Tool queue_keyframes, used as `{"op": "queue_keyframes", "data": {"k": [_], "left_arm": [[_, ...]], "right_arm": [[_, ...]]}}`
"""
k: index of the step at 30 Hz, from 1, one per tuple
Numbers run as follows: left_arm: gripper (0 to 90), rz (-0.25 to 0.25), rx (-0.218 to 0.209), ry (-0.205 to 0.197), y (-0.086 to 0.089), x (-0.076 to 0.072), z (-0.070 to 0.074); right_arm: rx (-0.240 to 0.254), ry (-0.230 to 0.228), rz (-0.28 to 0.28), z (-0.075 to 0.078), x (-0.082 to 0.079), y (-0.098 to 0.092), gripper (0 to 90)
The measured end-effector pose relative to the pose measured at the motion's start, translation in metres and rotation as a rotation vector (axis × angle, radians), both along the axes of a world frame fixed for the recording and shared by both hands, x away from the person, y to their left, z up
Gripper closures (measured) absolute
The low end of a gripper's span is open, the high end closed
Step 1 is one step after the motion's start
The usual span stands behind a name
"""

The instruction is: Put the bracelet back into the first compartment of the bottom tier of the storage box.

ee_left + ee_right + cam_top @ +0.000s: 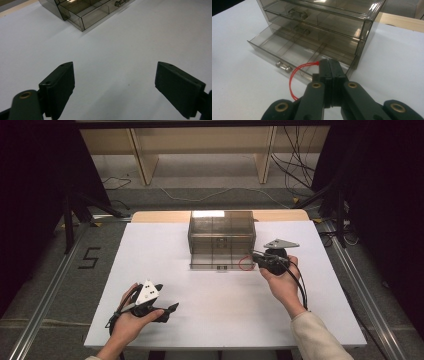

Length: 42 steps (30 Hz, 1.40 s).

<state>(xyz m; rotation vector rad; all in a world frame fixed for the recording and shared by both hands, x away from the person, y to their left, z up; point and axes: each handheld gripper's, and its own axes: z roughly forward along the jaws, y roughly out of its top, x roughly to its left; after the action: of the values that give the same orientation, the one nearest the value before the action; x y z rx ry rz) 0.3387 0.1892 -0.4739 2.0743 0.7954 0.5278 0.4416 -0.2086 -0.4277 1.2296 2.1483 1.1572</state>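
On floor left of white table (165, 265), taped "5" (89, 257), smoky drawer unit (220, 238) unlabelled

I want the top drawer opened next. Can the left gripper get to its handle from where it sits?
Probably yes: the left gripper is open, holds nothing, and bare table lies between it and the top drawer handle.

Glossy smoky plastic drawer cabinet (221, 236)

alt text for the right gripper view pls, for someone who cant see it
The right gripper, its two black jaws shut, pinches a thin red loop just in front of a smoky clear plastic drawer unit on a white table. The unit's bottom drawer is pulled open, showing divided compartments; the two drawers above it are closed.
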Motion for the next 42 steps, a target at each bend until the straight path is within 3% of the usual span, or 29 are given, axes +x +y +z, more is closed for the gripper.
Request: {"op": "queue_keyframes", "data": {"k": [42], "left_arm": [[16.0,-0.006,-0.006,0.001,-0.001,-0.001,0.000]], "right_arm": [[0.021,-0.002,0.013,0.001,0.013,0.022,90.0]]}}
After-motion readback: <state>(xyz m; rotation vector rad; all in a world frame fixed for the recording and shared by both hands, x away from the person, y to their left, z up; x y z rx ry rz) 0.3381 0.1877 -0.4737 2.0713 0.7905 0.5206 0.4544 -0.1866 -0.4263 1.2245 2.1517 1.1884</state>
